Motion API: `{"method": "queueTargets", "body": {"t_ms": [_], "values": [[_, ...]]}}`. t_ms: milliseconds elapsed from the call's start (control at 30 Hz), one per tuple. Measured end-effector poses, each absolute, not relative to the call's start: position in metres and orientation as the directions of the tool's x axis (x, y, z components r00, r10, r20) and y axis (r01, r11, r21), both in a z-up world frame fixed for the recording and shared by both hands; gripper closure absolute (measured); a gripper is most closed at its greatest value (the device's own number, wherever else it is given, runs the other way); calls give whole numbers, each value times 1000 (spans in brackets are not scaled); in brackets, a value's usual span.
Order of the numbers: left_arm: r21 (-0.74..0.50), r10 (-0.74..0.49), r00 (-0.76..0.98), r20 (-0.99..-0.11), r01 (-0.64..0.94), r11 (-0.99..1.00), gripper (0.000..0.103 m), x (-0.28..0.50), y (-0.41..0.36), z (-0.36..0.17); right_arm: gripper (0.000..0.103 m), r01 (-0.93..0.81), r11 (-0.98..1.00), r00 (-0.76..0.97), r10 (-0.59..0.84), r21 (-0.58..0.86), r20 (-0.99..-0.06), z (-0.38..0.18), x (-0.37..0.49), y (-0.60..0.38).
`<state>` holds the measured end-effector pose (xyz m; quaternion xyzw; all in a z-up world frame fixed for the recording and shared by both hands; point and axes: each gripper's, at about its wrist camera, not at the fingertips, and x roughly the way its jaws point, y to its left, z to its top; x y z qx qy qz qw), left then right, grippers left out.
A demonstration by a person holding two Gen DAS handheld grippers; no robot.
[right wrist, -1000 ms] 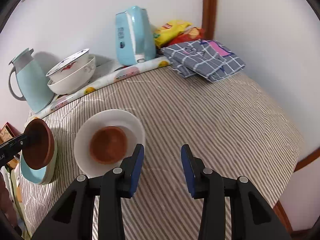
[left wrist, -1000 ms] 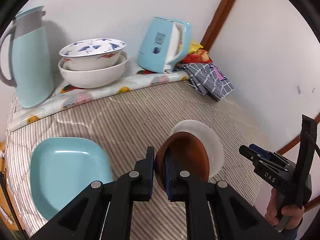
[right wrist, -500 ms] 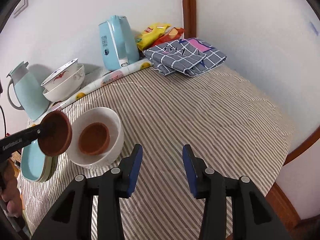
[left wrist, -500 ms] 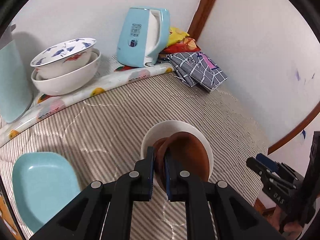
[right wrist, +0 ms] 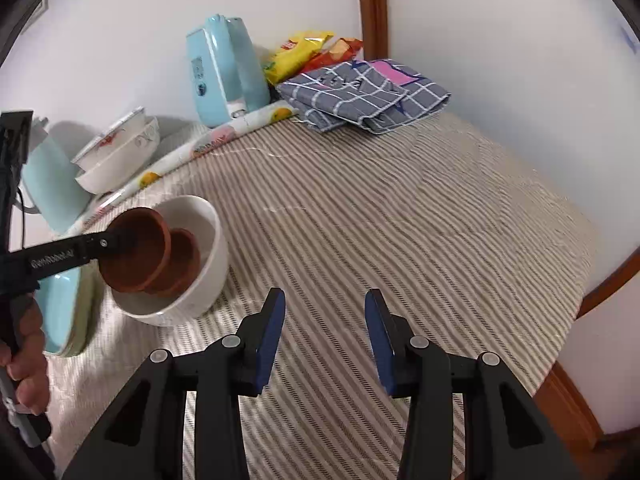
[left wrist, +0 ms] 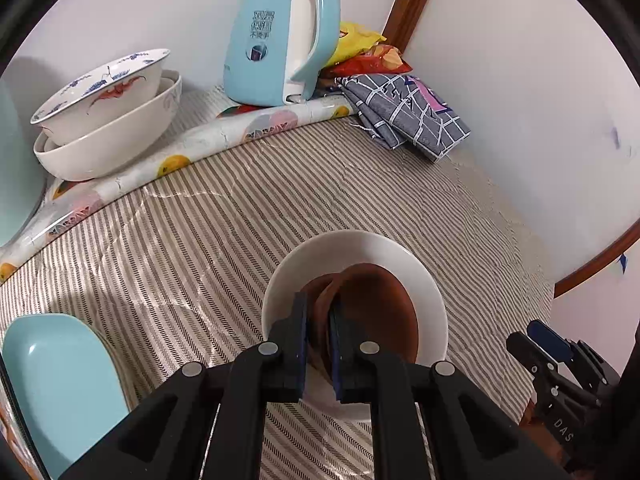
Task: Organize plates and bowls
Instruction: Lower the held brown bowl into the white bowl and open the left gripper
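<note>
Over the white bowl (right wrist: 176, 256), a brown dish (right wrist: 134, 254) is clamped by its rim in the left gripper (left wrist: 318, 340), tilted for nesting onto the second brown dish (right wrist: 182, 262). The right gripper (right wrist: 324, 336) is held part-open, empty.

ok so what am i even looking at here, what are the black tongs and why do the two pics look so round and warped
There is no robot here: a person holds a two-finger gripper in each hand, and a wide-angle camera on each looks along its fingers, which bends the picture. One picture comes from the left gripper, the other from the right gripper.

The left gripper is shut on the rim of a small brown bowl, held tilted over a white bowl that already has another brown bowl in it. The right gripper is open and holds nothing.

On the striped cloth there are also light blue plates, two stacked white bowls, a blue kettle, a folded checked cloth and snack bags.
</note>
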<state>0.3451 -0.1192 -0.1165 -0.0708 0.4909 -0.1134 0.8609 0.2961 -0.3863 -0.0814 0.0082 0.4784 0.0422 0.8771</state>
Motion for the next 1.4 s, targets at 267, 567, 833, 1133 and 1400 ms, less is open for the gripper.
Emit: {"method": "queueTargets", "body": {"t_ms": [267, 567, 833, 1133, 1400], "values": [[-225, -254, 469, -846, 118, 967, 93, 352, -123, -127, 62, -76, 995, 528, 98, 68, -843, -84, 293, -388], [-244, -265, 453, -851, 106, 964, 93, 357, -121, -135, 62, -83, 994, 518, 102, 69, -849, -88, 294, -386], [-213, -243, 457, -856, 118, 970, 91, 354, -124, -132, 61, -87, 994, 510, 103, 68, -854, -90, 294, -382], [-225, -265, 439, -858, 142, 964, 89, 352, -126, -131, 61, -95, 993, 512, 106, 66, -852, -86, 293, -378], [-223, -271, 430, -861, 159, 962, 81, 347, -131, -127, 61, -100, 993, 508, 110, 68, -854, -84, 290, -372]]}}
